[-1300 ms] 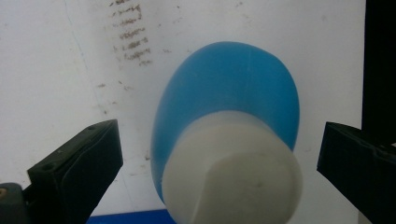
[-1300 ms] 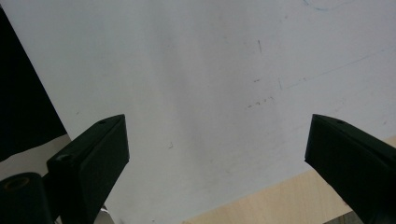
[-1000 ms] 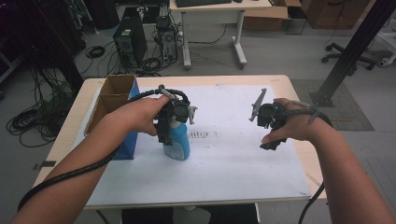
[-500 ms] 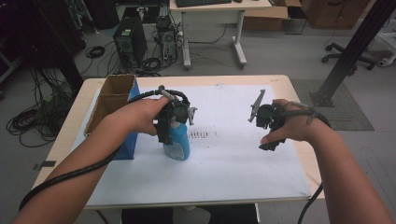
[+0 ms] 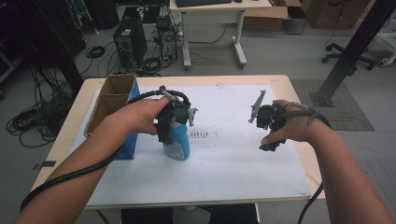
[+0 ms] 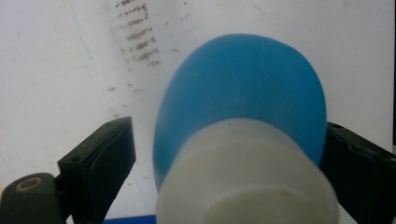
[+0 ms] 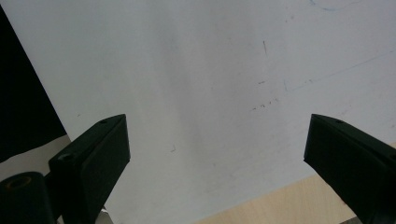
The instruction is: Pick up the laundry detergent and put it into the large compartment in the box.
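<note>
Blue plastic with a white cap, the bottle [image 5: 177, 142] is standing upright on the white sheet [image 5: 224, 158] beside the cardboard box [image 5: 112, 100]. Left gripper [image 5: 169, 135] is straddling it, jaws just closing, one pad not yet touching; the label is hidden. Right gripper [image 5: 273, 133] is hovering released; both hands are staying put.

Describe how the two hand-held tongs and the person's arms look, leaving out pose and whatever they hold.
Both tongs are black. The left tongs carry a grey metal plate on top, and a thick black cable trails back along the forearm. The right tongs have a grey pointed plate and a black cable too. Seen close, the fingers are blocky, matte black pads. Both forearms are bare, with no sleeves.
</note>
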A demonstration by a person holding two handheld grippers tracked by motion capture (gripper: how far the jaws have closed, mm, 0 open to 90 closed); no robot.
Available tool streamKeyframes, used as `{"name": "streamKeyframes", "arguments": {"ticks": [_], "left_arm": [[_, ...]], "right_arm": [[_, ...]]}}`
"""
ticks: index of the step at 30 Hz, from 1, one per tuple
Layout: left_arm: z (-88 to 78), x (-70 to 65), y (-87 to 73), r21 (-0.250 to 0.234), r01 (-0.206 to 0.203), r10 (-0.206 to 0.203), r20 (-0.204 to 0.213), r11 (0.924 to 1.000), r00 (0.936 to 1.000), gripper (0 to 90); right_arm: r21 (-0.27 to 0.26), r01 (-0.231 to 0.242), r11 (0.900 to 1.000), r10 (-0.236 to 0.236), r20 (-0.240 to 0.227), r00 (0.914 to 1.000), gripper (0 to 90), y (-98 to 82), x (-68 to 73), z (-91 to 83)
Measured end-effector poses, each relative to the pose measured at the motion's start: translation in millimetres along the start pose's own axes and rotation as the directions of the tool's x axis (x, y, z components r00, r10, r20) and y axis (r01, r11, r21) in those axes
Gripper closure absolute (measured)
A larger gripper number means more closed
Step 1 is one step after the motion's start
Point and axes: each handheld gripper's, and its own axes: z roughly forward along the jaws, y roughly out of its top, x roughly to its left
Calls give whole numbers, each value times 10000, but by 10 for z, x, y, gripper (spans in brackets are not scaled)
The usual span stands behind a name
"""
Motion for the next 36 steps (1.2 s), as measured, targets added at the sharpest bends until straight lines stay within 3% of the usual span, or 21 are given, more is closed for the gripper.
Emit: {"name": "streamKeyframes", "arguments": {"ticks": [13, 20, 36], "left_arm": [[3, 1, -16, -82, -33, 34, 40, 10000, 10000, 186], [-5, -1, -26, -168, -71, 69, -132, 9998, 9999, 199], [6, -7, 36, 82, -240, 240, -60, 9997, 9997, 279]], "right_arm": [[6, 113, 9999, -113, -16, 9999, 69, 53, -4, 10], [78, 127, 9999, -127, -35, 9999, 69, 77, -1, 16], [88, 139, 9999, -139, 1, 9999, 70, 74, 10, 29]]}}
